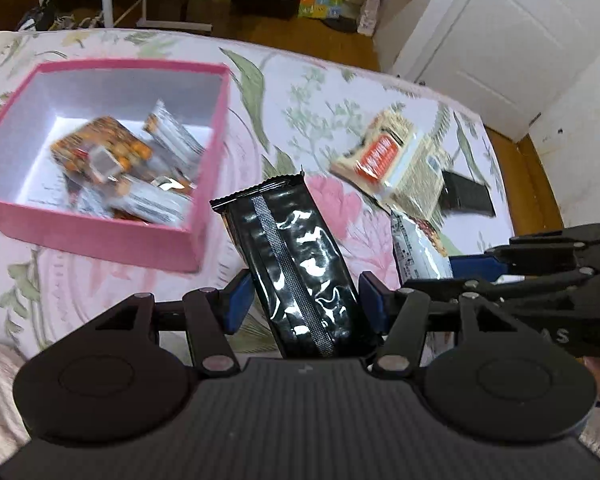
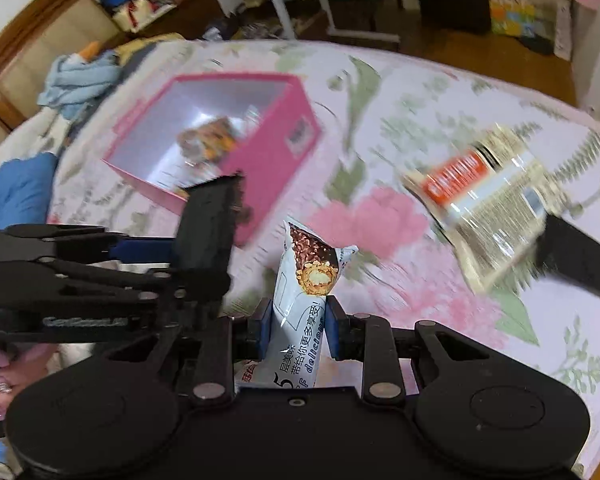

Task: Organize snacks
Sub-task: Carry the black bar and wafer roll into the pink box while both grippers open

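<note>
Above the floral bedspread [image 1: 308,92], the left gripper [image 1: 300,300] pinches a plain black packet [image 1: 296,264] while the right gripper [image 2: 298,326] clamps tight on a white wafer bar [image 2: 300,320] reading "delicious", the pink box [image 1: 100,236] of snacks nearby, its side label [image 2: 300,136] visible only from the right wrist.

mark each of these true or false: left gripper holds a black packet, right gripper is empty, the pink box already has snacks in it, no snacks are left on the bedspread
1. The left gripper holds a black packet. True.
2. The right gripper is empty. False: it is shut on a white snack bar.
3. The pink box already has snacks in it. True: several wrappers lie inside.
4. No snacks are left on the bedspread. False: a beige packet with an orange label lies there.
</note>
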A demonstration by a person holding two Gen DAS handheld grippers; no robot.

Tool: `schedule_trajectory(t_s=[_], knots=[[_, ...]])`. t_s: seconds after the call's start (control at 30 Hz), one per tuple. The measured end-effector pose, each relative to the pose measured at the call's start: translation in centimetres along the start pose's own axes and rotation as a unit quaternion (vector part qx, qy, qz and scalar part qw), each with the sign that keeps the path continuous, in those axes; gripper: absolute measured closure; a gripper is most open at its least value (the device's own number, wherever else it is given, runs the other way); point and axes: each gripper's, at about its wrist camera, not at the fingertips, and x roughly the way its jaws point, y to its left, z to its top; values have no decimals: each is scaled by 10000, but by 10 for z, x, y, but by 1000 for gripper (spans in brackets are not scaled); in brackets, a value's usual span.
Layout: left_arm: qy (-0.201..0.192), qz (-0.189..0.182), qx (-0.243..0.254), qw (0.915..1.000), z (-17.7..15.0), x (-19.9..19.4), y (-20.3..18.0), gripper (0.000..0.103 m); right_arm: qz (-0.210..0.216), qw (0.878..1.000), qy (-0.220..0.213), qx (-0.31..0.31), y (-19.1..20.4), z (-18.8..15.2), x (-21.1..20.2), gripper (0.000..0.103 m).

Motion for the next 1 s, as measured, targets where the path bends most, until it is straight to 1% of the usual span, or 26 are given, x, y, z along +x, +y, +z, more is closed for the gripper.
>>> schedule_trajectory(t_s=[0.07,0.23,0.33,0.43,0.57,0.6,0.67,0.77,0.87,0.97,1.0], knots=[[-37,-5,-13,10000,8,-8,13,47,71,9998,-9,-207,18,14,-3,71],[-215,69,-304,9993,29,-29,62,47,82,9974,-184,-688,61,56,-2,71],[-404,248,-428,9980,40,-39,91,47,221,9959,-280,-829,82,77,9,71],[-534,496,-575,9957,49,-40,118,47,404,9958,-343,-749,93,94,29,71],[-717,969,-649,9906,65,-23,150,46,444,9957,-433,-682,102,110,62,71],[-710,1152,-678,9885,70,-14,158,46,435,9957,-493,-647,103,114,71,71],[-737,1388,-721,9849,76,-2,171,47,443,9953,-636,-579,104,120,88,71],[-683,1726,-761,9797,80,18,183,46,347,9946,-779,-594,103,126,113,71],[-615,1905,-890,9757,81,35,190,46,388,9954,-741,-469,101,130,139,71],[-589,1793,-1155,9752,76,42,195,46,384,9963,-673,-366,100,132,158,69],[-612,1768,-1221,9747,74,42,196,45,402,9968,-653,-247,98,132,162,66]])
